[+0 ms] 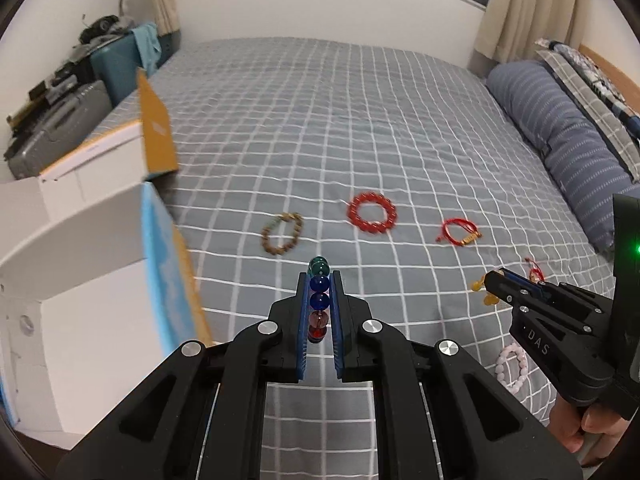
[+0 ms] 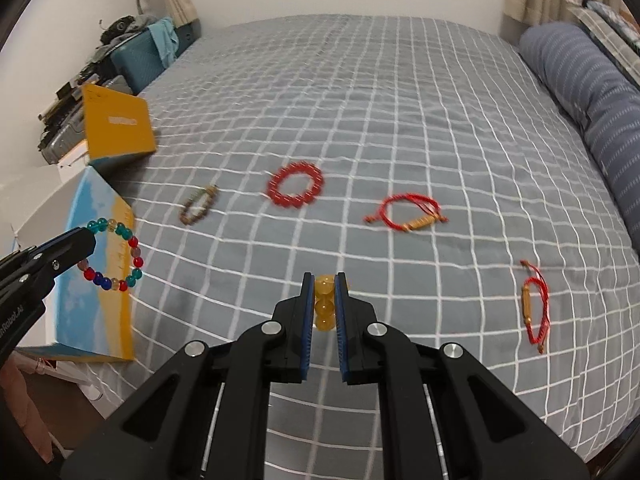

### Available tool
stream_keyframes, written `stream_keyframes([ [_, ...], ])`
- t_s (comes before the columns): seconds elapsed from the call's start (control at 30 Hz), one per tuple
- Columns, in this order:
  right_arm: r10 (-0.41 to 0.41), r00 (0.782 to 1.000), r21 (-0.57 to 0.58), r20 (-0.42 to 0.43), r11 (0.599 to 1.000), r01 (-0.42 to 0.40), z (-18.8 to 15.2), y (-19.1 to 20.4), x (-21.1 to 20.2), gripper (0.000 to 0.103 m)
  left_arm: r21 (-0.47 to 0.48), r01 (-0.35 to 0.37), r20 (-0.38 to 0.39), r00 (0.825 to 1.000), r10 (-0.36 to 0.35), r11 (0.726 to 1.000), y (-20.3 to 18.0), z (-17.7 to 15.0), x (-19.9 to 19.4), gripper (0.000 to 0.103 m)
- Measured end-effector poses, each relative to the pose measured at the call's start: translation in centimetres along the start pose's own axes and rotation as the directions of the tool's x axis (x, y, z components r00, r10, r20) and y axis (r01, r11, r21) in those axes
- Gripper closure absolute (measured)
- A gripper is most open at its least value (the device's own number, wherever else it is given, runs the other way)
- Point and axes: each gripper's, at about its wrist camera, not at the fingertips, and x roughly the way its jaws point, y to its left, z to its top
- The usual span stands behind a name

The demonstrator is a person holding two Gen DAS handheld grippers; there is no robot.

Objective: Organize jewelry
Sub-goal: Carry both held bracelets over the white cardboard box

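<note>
The left gripper (image 1: 319, 280) clamped a multicoloured bead bracelet (image 2: 114, 254) beside the open box (image 1: 80, 240) at the bed's (image 1: 360, 120) left edge; the right gripper (image 2: 325, 280) pinched a yellow bead bracelet (image 2: 324, 304). Five bracelets, including a red bead one (image 2: 296, 185), lay unsorted mid-bed.

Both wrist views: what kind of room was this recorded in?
Most likely a bedroom: the bracelets lie on a bed with a grey checked cover, a striped bolster pillow runs along its right side, and curtains hang by a window.

Left claw (image 1: 319, 280) and right claw (image 2: 325, 280) both clamped, held above the bed.
</note>
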Motion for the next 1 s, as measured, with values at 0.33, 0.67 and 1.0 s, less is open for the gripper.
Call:
stream_keyframes([
  [0.33,0.076,0.996,-0.078,0.048,0.994,-0.072,2.0,9.0,-2.0,0.093,-0.076,-0.055,0.054,0.997,0.059,0.996,7.0,-0.5,-4.9,0.094],
  [0.67,0.185,0.981,-0.214,0.052,0.962,-0.17,1.8,21.3,-2.8,0.093,-0.205,-0.161,0.057,0.983,0.176,0.965,17.2,-3.5,-8.3,0.094],
  [1.0,0.24,0.97,-0.31,-0.034,0.92,-0.238,-0.8,30.8,0.3,0.093,-0.308,-0.233,-0.021,0.971,0.239,0.922,25.9,-7.9,-7.7,0.094],
])
